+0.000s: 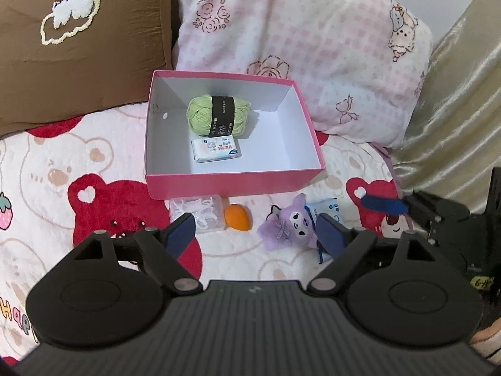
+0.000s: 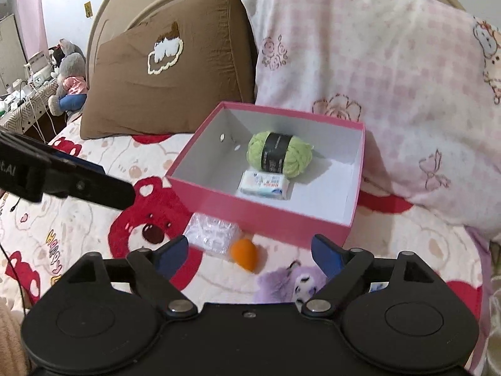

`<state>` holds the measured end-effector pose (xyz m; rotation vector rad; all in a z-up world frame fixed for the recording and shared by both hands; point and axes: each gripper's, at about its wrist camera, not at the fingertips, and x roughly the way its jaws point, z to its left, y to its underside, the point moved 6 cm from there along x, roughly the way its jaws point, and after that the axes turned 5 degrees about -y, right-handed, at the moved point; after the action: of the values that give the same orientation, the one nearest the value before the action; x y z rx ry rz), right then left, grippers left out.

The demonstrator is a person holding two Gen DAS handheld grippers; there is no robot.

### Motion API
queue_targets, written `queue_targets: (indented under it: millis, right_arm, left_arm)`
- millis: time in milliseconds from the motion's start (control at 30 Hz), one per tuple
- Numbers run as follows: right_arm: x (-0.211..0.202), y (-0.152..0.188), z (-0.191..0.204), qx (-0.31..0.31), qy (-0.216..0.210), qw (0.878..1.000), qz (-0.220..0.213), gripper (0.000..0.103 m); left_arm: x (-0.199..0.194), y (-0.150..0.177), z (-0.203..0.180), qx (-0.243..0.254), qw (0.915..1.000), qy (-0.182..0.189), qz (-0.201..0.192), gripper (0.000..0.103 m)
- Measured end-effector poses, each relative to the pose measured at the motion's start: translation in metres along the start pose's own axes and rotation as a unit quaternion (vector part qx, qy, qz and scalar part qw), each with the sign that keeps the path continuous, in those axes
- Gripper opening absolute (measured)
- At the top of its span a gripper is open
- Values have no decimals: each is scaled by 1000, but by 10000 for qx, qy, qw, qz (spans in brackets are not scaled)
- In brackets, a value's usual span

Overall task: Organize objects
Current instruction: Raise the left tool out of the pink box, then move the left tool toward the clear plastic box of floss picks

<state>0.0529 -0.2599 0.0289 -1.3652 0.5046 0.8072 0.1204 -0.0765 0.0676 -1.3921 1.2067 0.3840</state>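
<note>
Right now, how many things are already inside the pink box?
2. A green yarn ball sits toward the back of the pink box, and a small tissue pack lies just in front of it. Nothing else shows inside.

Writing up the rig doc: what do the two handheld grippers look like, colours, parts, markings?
Both match: the left gripper and right gripper have matte black bodies, a ribbed centre housing, two round black side discs, black linkage arms on silver pivot pins, and dark blue finger pads. White lettering ending in "AI" shows on the left gripper's side in the right wrist view.
</note>
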Motion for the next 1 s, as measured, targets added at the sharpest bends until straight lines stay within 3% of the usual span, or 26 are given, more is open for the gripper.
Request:
queue_targets:
  millis: [333,567,767,1000]
  right_arm:
    - [-12,19,16,6,33,9996,264,89]
    - [-14,25,26,-127,20,9994,326,89]
    - [-15,30,38,-210,-123,9990,381,89]
    - [-8,35,60,-343,-391,9981,320,89]
  left_arm:
    - [2,20,7,57,9998,-66,192,98]
    - [1,33,14,144,9994,-210,223,100]
    - [-8,41,24,-43,9998,-156,81,100]
    - [2,54,33,107,9998,-153,98,99]
